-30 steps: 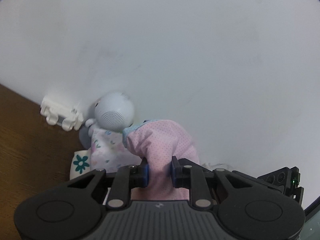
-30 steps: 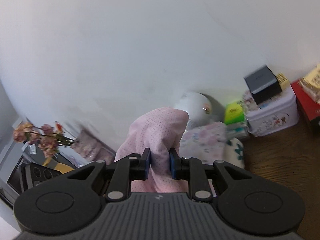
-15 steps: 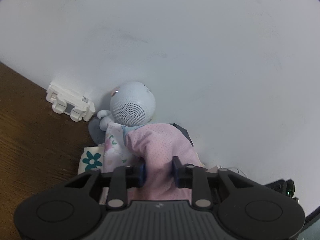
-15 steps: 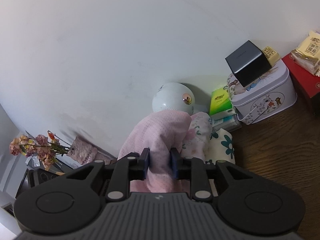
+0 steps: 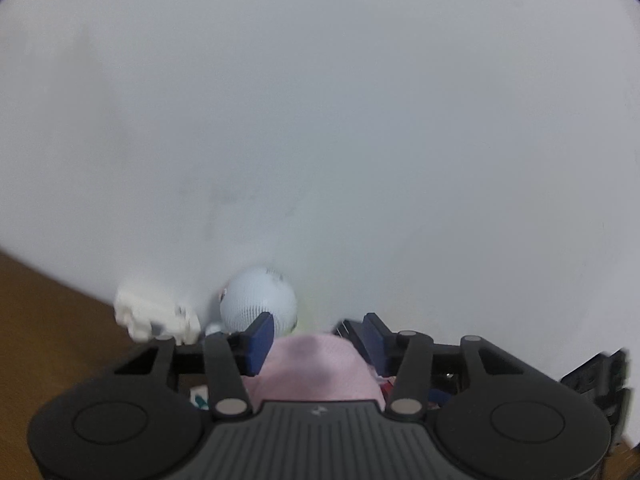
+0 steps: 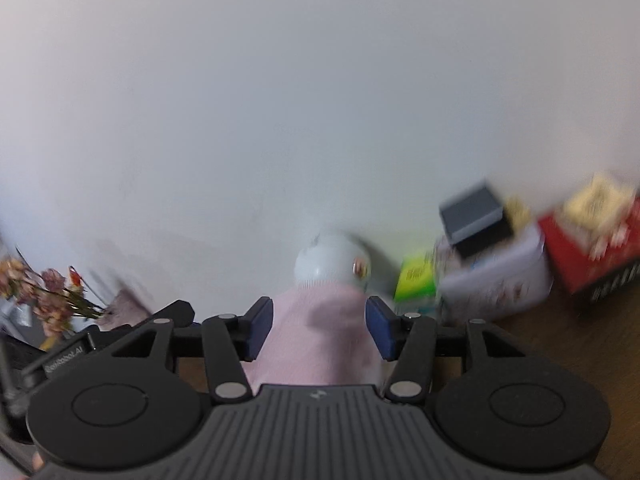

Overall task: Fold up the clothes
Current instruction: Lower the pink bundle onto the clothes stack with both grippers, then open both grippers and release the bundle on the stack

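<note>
Now both sets of fingers have just been opening: left gripper [image 5: 316, 338] and right gripper [image 6: 318, 326] stand parted around the pink garment [image 6: 316, 336], pads clear of it.

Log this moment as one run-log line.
left gripper: opening, pink garment between pads | right gripper: opening, same | phase: releasing fold

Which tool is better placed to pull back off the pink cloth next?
Left, probably. Both tools have just been opening. The left tool shows a gap beside the pink cloth; the right tool looks filled by it.
</note>
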The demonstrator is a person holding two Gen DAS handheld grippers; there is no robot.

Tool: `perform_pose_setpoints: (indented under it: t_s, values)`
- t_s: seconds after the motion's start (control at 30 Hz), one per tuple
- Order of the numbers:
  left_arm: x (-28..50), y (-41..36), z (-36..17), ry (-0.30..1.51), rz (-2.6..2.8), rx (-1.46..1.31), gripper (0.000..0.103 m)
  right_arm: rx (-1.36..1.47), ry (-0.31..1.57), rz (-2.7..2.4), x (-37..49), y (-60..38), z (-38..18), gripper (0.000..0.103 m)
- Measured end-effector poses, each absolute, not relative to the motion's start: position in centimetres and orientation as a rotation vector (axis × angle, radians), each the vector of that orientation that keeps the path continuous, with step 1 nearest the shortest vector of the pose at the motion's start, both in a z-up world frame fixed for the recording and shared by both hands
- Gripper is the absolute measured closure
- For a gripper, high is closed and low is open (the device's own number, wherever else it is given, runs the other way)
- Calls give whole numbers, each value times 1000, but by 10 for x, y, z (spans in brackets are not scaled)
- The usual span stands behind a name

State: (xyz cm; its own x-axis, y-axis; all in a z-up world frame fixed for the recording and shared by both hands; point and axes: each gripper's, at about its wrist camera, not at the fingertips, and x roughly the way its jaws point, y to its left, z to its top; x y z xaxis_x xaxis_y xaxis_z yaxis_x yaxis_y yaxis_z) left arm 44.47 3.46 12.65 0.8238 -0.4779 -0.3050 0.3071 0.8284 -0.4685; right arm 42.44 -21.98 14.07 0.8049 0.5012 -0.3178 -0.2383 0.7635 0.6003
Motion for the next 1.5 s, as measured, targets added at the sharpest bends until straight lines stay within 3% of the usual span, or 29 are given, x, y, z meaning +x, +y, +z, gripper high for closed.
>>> perform_pose_setpoints:
  t_s: [0.03, 0.07, 0.1, 0.47, 0.53, 0.6, 0.67, 0.97, 1.27, 1.33, 1.4, 1.5]
  values:
    - [445, 30, 126, 439, -429, -399, 69, 550, 467, 419, 421, -217, 144, 52]
    - [448, 25, 124, 463, -422, -381, 86, 528, 457, 435, 419, -212, 146, 53]
    - [450, 20, 121, 492, -406, -365, 90, 511, 457, 451, 419, -207, 148, 57]
    - [464, 3, 87, 566, -364, -304, 90, 318, 567, 400, 432, -172, 122, 60]
    - [462, 6, 91, 555, -372, -310, 84, 339, 557, 410, 428, -176, 126, 60]
    - [451, 9, 101, 525, -380, -296, 68, 356, 538, 425, 422, -180, 132, 60]
    - [438, 13, 110, 487, -385, -273, 64, 357, 508, 449, 412, -185, 142, 60]
    - [416, 8, 109, 554, -365, -197, 67, 154, 529, 511, 384, -161, 153, 60]
    - [423, 5, 105, 585, -348, -178, 65, 121, 584, 487, 390, -157, 141, 60]
    - [418, 7, 111, 569, -353, -175, 61, 124, 576, 490, 387, -159, 144, 57]
    - [409, 9, 119, 541, -345, -157, 43, 126, 557, 489, 381, -162, 149, 51]
    - [393, 13, 129, 492, -318, -124, 27, 115, 529, 486, 369, -165, 157, 38]
